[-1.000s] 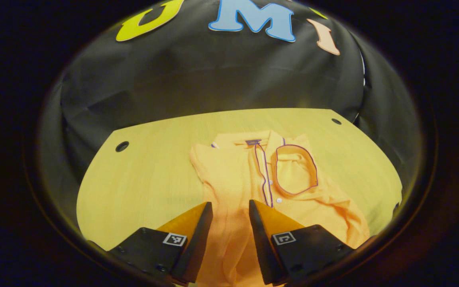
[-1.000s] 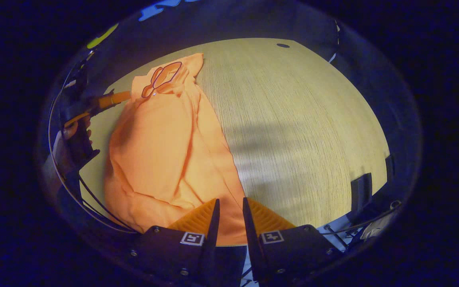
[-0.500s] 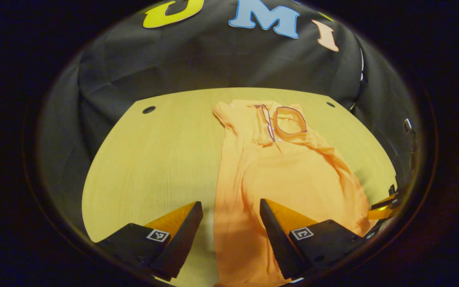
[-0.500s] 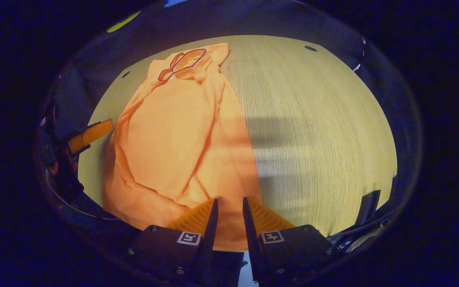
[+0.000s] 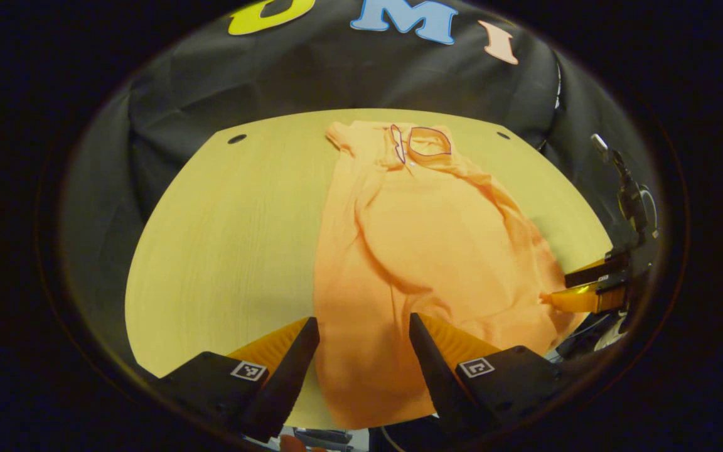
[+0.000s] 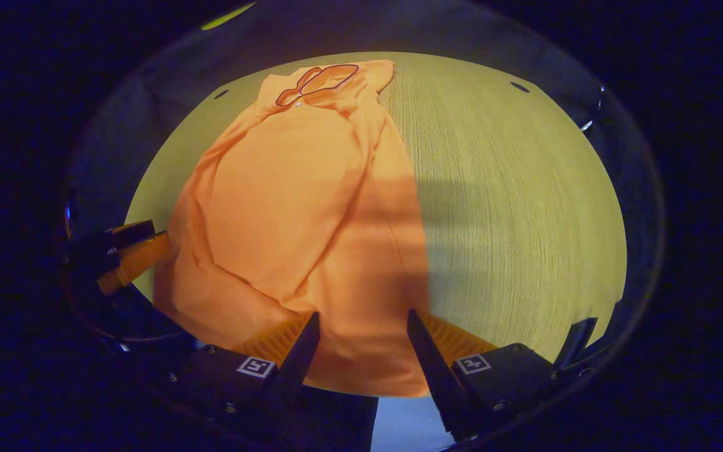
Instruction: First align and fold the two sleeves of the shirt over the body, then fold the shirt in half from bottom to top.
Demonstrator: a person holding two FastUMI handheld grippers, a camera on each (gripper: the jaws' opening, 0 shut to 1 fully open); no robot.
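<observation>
Rumpled orange shirt [image 5: 424, 251] lies lengthwise on pale wood-grain table [image 5: 223, 251].

You worked at a pale wood-grain surface [image 5: 223, 251] with rounded far corners, a small dark hole [image 5: 236, 139] near each. Black cloth [image 5: 311, 75] walled the booth behind its far edge. Soft shadows lay across the surface's right side in the right gripper view.
</observation>
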